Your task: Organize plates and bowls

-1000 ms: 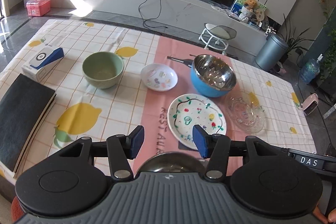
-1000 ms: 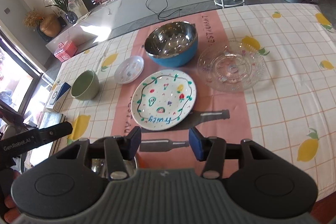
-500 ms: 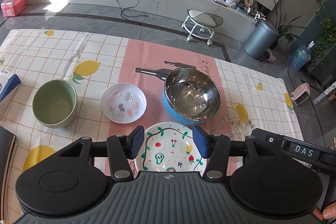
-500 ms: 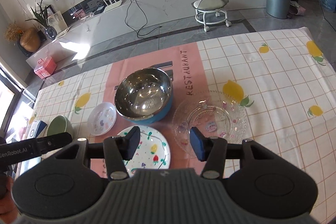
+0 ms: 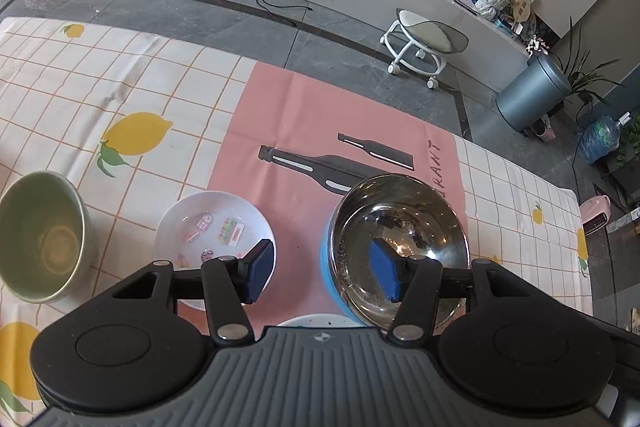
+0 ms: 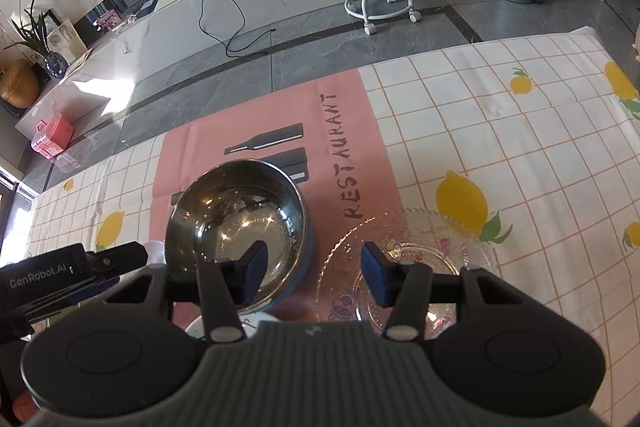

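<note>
Both tools hang low over the near part of the table, tipped down and forward; the left gripper [image 5: 322,275] has its jaws spread wide and empty, one blue pad over the small white dish [image 5: 214,227], the other over the steel bowl [image 5: 400,247]; the right gripper [image 6: 312,273] is likewise gaping, straddling the gap between that bowl [image 6: 236,227] and the glass plate [image 6: 404,267] to its right. The steel bowl sits upright and empty on the pink strip of the tablecloth [image 6: 500,147]; the green bowl [image 5: 40,239] stands far left, mouth up, nothing inside; a painted plate's rim [image 5: 316,319] peeks out nearest.
</note>
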Available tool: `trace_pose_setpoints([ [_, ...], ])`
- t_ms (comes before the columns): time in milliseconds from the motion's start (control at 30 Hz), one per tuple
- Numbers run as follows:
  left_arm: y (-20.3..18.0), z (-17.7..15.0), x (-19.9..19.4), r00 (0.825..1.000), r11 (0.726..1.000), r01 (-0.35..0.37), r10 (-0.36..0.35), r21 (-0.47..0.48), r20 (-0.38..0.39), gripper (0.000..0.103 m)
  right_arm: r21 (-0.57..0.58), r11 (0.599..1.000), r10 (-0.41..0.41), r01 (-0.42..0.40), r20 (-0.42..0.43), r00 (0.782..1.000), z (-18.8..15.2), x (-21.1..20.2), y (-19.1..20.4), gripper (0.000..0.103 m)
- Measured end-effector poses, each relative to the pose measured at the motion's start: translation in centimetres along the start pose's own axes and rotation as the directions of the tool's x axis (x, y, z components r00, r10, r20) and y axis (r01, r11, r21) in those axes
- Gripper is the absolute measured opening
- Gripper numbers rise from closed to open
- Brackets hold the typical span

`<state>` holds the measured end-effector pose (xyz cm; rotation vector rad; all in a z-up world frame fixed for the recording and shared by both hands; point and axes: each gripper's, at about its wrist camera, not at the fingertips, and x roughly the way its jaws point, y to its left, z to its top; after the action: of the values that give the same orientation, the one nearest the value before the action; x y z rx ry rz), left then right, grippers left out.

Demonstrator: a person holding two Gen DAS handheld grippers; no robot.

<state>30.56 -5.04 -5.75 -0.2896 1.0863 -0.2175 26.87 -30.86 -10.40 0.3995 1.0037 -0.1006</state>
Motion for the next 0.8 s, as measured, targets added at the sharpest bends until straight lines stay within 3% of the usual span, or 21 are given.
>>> trace_pose_setpoints([
  [200, 0.2, 0.3, 2.8, 0.999, 1.0, -0.029, 0.029, -0.001, -0.043, 0.063, 0.024, 1.0, 0.019, -0.018, -0.056, 0.998, 0.7, 3.0, 0.2, 0.046],
  [400, -0.2, -0.1, 4.0, 0.998, 1.0, -0.01, 0.01, 0.001, -0.066, 0.06, 0.037, 0.999, 0.019, -0.016, -0.089, 0.996, 0.7, 5.2, 0.1, 0.037],
  [567, -1.0, -0.4, 4.5, 0.997, 0.999, -0.026, 0.028, 0.026, -0.073, 0.043, 0.05, 0.998, 0.029, -0.023, -0.108, 0.994, 0.2, 6.1, 0.1, 0.022],
  [700, -1.5, -0.5, 4.4, 0.996, 0.997, -0.052, 0.056, 0.056, -0.064, 0.022, 0.051, 0.998, 0.045, -0.039, -0.108, 0.993, -0.1, 6.1, 0.0, 0.016],
  [800, -1.7, -0.5, 4.4, 0.997, 0.998, -0.033, 0.037, 0.046, -0.07, 0.01, 0.043, 0.998, 0.043, -0.039, -0.104, 0.994, -0.1, 6.0, 0.2, 0.013],
])
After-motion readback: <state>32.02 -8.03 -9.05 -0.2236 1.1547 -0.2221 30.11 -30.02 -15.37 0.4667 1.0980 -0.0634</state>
